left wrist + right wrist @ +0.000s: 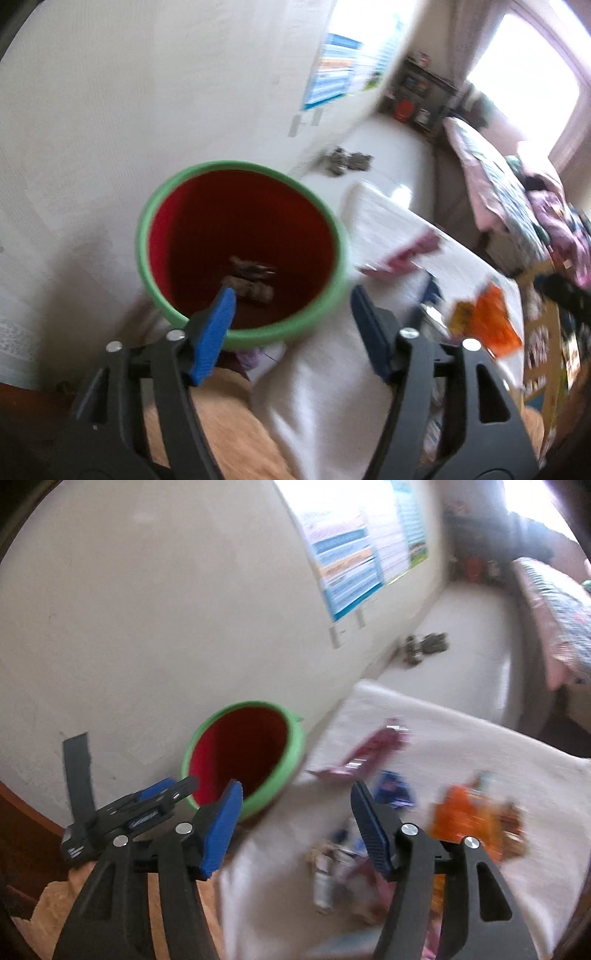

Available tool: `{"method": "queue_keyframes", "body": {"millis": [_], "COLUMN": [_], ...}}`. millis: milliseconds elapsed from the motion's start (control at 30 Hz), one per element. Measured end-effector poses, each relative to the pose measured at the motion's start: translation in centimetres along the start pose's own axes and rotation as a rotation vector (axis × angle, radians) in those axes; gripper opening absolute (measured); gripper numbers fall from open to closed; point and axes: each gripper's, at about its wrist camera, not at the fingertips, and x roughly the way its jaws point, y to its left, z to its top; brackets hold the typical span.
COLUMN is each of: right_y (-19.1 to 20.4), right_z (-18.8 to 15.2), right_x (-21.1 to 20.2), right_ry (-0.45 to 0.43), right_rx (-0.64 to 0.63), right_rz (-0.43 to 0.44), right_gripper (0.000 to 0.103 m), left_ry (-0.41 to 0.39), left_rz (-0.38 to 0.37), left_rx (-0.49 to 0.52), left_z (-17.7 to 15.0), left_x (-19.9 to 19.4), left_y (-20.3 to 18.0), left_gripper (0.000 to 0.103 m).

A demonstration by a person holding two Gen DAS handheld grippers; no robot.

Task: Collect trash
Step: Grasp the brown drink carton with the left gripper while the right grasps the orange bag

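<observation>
While both grippers are being held above the cloth:
Left gripper (291, 314): being held open, empty.
Right gripper (295, 805): being held open, empty.
Red bin (242, 251): scraps being contained.
Wrappers (476, 816): being left on white cloth (461, 738).

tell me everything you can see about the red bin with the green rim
The bin is a round, plastic-looking bucket, red inside with a light green rim. It stands upright and open, close to the pale wall, at the edge of the white cloth. A few dark, crumpled scraps lie on its bottom; otherwise it looks mostly empty. Neither gripper visibly touches it.
</observation>
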Motion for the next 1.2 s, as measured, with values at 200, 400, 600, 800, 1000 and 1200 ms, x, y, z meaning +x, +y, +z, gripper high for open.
{"method": "queue_keyframes", "body": {"millis": [200, 400, 600, 800, 1000, 1200], "right_y": [-4.9, -10.0, -10.7, -10.6, -10.7, -10.5], "right_z": [-4.6, -10.0, -10.4, -10.7, -10.8, -11.0], "right_x": [-4.3, -4.3, -5.4, -5.2, -5.0, -4.3], "right_ry": [-0.035, 0.049, 0.019, 0.030, 0.034, 0.059], "right_rx": [0.080, 0.250, 0.272, 0.277, 0.285, 0.297], "right_rz": [-0.147, -0.180, -0.165, -0.146, -0.143, -0.134], "right_gripper": [0.068, 0.068, 0.068, 0.068, 0.068, 0.068], "left_ry": [0.075, 0.226, 0.273, 0.365, 0.403, 0.414], "left_rz": [-0.135, -0.165, -0.133, -0.161, -0.145, -0.178], "left_rx": [0.174, 0.147, 0.035, -0.060, -0.061, -0.041], "left_z": [-4.8, -7.7, -7.0, -6.9, -7.6, -7.6], "left_x": [-1.2, 2.7, 6.1, 9.2, 10.4, 10.1], "left_y": [-6.5, -9.1, -9.0, -9.0, -9.1, -9.0], "left_gripper": [0.074, 0.074, 0.074, 0.074, 0.072, 0.041]}}
